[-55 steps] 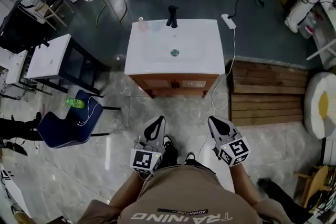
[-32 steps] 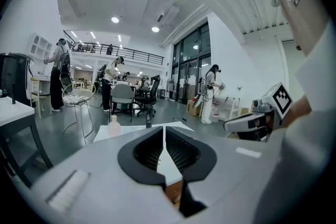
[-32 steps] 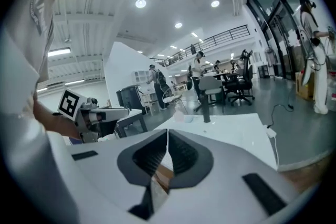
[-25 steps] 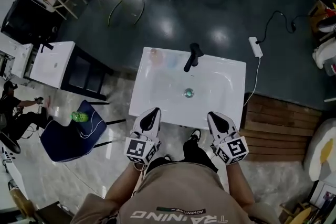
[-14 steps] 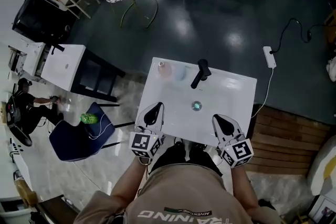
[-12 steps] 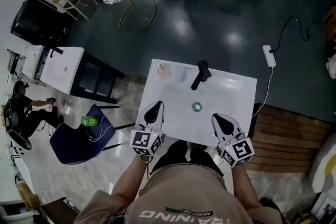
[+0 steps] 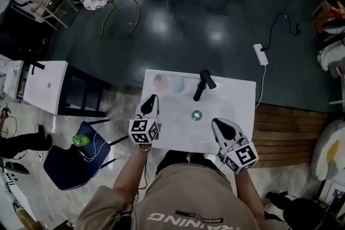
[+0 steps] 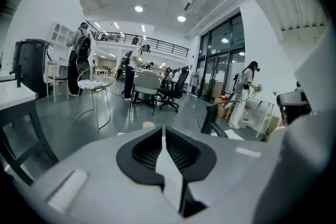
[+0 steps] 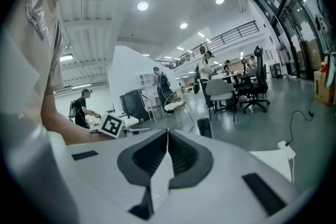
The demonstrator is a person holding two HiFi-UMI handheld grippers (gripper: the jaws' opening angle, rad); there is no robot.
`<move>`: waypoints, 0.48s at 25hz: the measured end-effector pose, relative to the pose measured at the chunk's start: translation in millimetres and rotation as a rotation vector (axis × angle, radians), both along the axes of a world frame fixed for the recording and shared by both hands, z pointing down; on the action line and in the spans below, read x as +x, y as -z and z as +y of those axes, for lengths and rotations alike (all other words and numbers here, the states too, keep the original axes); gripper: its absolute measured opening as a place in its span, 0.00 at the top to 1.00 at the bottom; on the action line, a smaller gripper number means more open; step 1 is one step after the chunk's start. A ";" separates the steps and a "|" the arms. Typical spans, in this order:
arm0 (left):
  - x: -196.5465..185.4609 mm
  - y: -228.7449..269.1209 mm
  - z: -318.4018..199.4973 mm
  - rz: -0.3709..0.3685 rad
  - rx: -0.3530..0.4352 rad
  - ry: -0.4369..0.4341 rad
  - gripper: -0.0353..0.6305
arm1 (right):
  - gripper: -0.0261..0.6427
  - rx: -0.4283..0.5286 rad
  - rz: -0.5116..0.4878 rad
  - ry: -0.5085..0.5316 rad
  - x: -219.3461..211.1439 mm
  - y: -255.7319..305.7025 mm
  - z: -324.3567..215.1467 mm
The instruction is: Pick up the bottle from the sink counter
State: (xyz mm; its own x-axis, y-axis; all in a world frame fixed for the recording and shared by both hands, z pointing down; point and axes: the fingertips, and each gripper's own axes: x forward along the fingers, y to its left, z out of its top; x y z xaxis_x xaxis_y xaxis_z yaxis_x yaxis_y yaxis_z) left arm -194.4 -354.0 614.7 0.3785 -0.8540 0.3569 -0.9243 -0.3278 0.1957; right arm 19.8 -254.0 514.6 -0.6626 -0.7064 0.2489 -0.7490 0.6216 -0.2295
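**1. Bottle: location.** The bottle (image 7: 160,82) stands upright at the far left corner of the bench (image 7: 237,116). It is directly ahead of the left tongs (image 7: 151,99), near their tips but not touching them. It is well apart from the right tongs (image 7: 215,123), ahead of them and off to their left.

**2. Task status.** Judged stage: approach.
- Done: both tongs are positioned over the bench, with the left pair lined up on the bottle.
- Not yet done: no grasp and no lift. The bottle rests on the bench.
- Left to do: part the jaws of the tongs, set them around the bottle body, close on it and raise it clear.

**3. Bottle: appearance.** From above it is a small, pale, round-bodied item with a pinkish top. In the left gripper view only its tan rounded cap (image 8: 148,125) shows, just above the tips of the left tongs (image 8: 164,129) and slightly to their left. Material and fill level cannot be determined.

**4. Tongs: state.**
- Left tongs: jaws together, nothing between them.
- Right tongs (image 9: 167,132): jaws together, nothing between them, held over the near edge of the bench.

**5. Surroundings.**
- A second pale, bluish round item (image 7: 177,83) stands just beside the bottle, on the side toward the right tongs. Its kind cannot be told.
- A black faucet (image 7: 200,84) stands ahead of the gap between the two tongs.
- The drain (image 7: 197,115) lies between the tongs, nearer the right pair.
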 end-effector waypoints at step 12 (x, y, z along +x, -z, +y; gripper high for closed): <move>5.1 -54.0 -77.2 -0.055 -0.015 -0.066 0.66 | 0.94 -0.111 0.037 -0.095 -12.9 -40.1 -13.1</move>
State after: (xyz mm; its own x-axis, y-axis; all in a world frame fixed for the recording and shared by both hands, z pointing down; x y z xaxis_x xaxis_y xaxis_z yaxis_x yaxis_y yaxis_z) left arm -189.4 -431.2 668.7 0.4128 -0.8225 0.3911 -0.9104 -0.3855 0.1501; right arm 7.0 -267.1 554.7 -0.5828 -0.7324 0.3520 -0.8125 0.5198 -0.2639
